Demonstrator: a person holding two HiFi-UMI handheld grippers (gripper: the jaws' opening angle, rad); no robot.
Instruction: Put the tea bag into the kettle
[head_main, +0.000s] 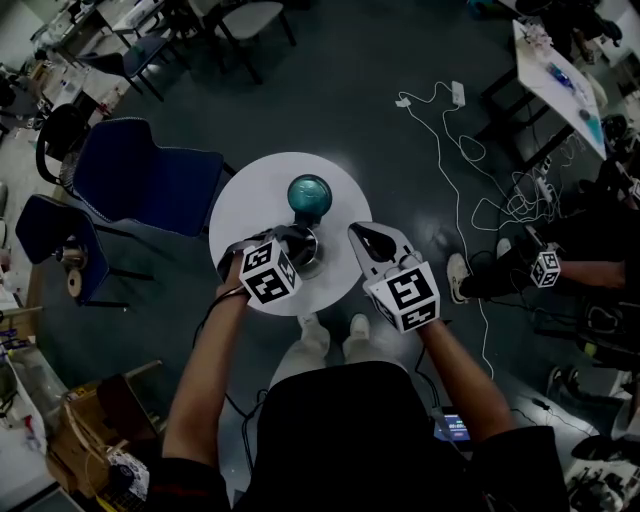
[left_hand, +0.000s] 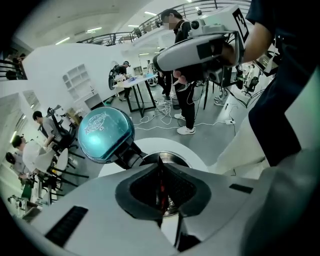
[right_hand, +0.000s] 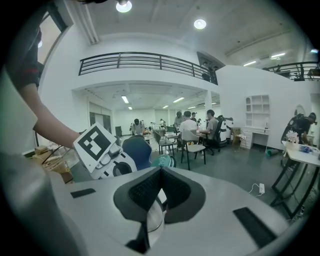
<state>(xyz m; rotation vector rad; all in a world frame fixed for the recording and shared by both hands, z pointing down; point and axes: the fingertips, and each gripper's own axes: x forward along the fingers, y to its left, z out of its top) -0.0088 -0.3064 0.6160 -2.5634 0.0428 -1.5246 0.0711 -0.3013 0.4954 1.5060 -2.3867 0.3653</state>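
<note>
Two grippers hang over a small round white table, both held by one person. The left gripper points steeply down, right above the open mouth of the kettle. Its jaws are pinched almost together on a thin red sliver, the tea bag seen edge-on. It sits between the pads, directly over the steel rim. From where I stand I can't tell how far it reaches into the kettle. The kettle's teal domed lid is tipped back on its dark arm. It stands up at the far side of the opening, just beside the jaw tips. The right gripper hovers to the right of the kettle, near it but apart, its jaws closed tip to tip with nothing between them. A blue chair stands beside the table.
</note>
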